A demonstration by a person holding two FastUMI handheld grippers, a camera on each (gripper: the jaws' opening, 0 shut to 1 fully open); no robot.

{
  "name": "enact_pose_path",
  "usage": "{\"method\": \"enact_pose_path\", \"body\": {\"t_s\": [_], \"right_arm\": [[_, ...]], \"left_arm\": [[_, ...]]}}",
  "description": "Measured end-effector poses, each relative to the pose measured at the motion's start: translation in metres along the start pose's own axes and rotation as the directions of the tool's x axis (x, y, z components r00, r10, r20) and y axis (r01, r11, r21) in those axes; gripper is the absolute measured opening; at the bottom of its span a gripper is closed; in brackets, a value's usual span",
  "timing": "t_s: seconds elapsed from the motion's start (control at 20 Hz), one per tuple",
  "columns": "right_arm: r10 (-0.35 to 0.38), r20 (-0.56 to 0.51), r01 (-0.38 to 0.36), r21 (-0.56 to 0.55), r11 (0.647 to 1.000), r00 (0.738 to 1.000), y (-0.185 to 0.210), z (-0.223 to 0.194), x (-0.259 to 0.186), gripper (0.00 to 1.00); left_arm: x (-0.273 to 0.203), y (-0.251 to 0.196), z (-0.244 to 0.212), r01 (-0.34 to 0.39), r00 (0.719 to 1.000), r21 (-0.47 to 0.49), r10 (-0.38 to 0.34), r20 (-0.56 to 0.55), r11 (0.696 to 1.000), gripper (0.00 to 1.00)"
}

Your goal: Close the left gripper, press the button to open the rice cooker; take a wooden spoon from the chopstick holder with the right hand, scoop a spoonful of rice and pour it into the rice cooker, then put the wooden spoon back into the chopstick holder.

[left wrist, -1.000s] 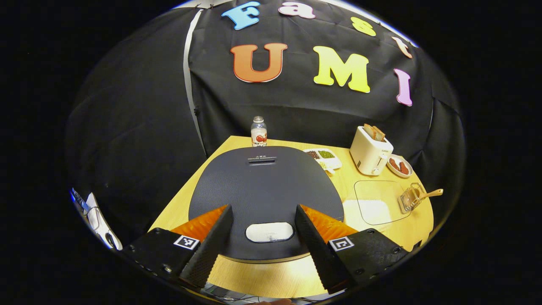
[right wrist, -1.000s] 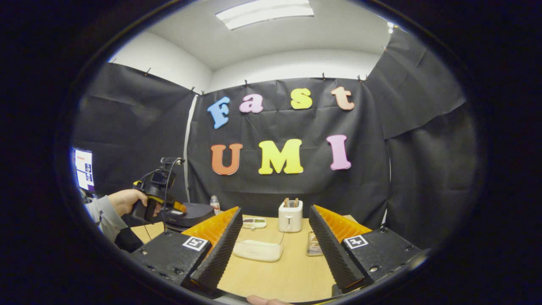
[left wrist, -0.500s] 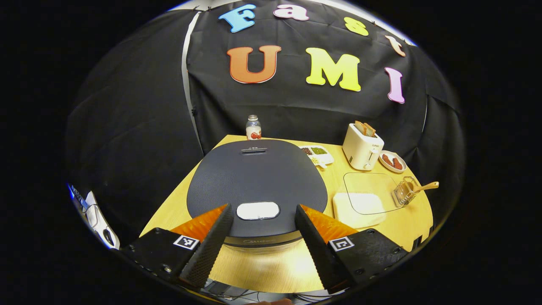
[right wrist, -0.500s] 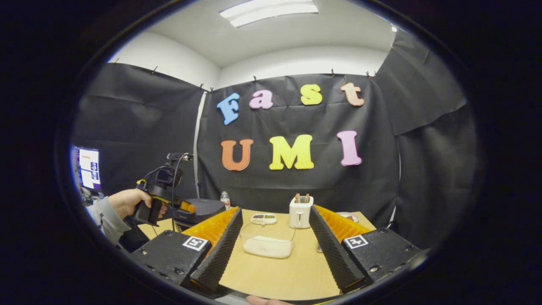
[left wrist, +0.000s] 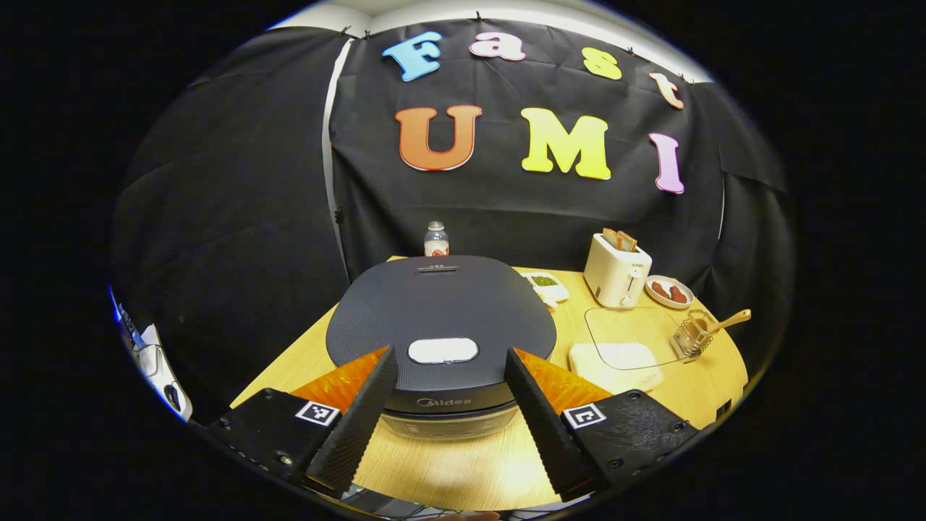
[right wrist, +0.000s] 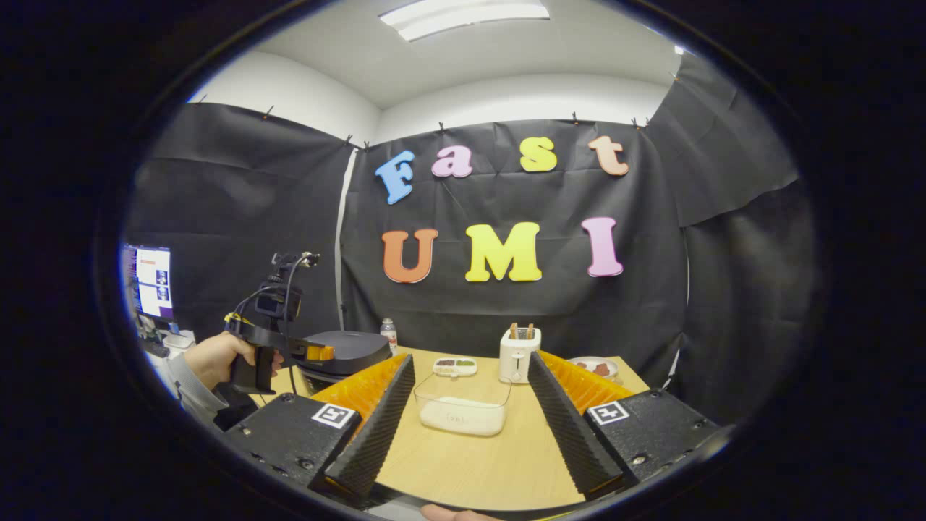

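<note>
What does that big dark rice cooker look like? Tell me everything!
The big dark rounded rice cooker sits on the light wooden table. Its flat textured lid is shut, with a pale oval button near the front edge and a narrow slot at the back. The left gripper hangs open before it, touching nothing.

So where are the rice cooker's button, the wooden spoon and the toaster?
button [left wrist: 443, 350], left gripper view, its middle.
wooden spoon [left wrist: 732, 319], left gripper view, its handle.
toaster [right wrist: 516, 358], right gripper view, its front.
</note>
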State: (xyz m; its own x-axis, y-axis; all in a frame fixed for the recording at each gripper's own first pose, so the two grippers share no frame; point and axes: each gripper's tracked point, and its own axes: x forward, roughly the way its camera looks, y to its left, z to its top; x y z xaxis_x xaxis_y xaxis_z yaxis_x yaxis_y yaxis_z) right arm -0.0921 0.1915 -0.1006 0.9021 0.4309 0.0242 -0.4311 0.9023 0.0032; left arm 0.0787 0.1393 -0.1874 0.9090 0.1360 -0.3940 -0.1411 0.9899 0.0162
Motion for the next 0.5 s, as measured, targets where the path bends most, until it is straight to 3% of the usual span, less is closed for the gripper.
{"method": "enact_pose_path", "body": {"t_s": [0.05, 0.1, 0.15, 0.2, 0.5], "right_arm": [[0.004, 0.006, -0.003, -0.007, 1.000, 1.000, 0.004, 0.002, 0.001, 0.94], [0.006, 0.010, -0.006, -0.016, 1.000, 1.000, 0.007, 0.003, 0.001, 1.00], [0.008, 0.013, -0.008, -0.023, 1.000, 1.000, 0.010, 0.003, 0.001, 0.94], [0.011, 0.013, -0.010, -0.027, 1.000, 1.000, 0.013, 0.001, 0.002, 1.00], [0.009, -0.005, -0.009, -0.031, 0.999, 1.000, 0.019, -0.005, 0.008, 1.00]], "left_arm": [[0.001, 0.000, 0.000, -0.012, 1.000, -0.007, 0.012, 0.027, 1.000, 0.97], [0.004, -0.001, 0.000, -0.025, 0.998, 0.000, 0.025, 0.054, 1.000, 0.97], [0.005, -0.002, -0.002, -0.033, 0.997, 0.006, 0.033, 0.069, 0.999, 0.97], [0.007, -0.001, -0.009, -0.040, 0.997, -0.003, 0.040, 0.061, 0.999, 0.97], [0.005, -0.002, -0.006, -0.016, 0.991, -0.002, 0.016, 0.133, 1.000, 0.97]]}}
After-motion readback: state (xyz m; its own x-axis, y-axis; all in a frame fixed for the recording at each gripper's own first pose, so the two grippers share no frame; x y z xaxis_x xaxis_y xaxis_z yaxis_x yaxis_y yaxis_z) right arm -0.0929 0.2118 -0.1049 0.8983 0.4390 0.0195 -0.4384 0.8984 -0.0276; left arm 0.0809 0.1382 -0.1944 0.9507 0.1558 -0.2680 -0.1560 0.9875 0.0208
